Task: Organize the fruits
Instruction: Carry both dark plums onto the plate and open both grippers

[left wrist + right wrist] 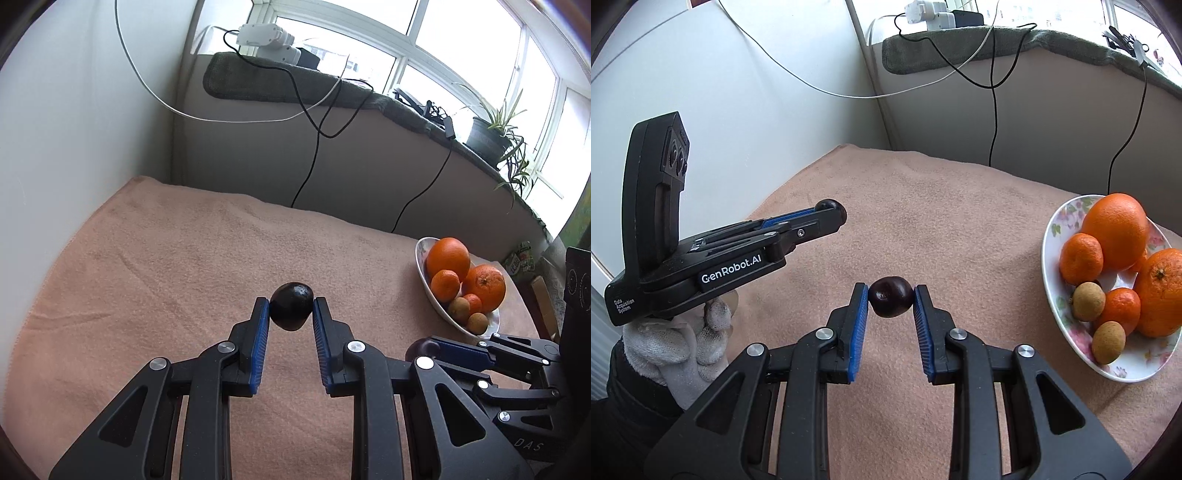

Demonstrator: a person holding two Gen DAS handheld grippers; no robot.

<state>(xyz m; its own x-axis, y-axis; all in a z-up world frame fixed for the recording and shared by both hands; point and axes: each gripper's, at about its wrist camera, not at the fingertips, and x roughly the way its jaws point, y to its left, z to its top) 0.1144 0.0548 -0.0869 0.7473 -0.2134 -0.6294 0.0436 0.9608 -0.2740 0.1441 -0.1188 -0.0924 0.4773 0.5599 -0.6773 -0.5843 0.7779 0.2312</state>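
Observation:
My left gripper is shut on a dark, almost black fruit and holds it above the pink cloth. In the right wrist view the same left gripper shows at the left with that fruit at its tips. My right gripper is shut on a second dark round fruit; this gripper shows low right in the left wrist view. A white floral bowl at the right holds two large oranges, small tangerines and brown longan-like fruits.
The pink cloth covers the table, with a white wall on the left. Black cables hang down behind the table from a sill with a grey mat. A potted plant stands on the sill at the right.

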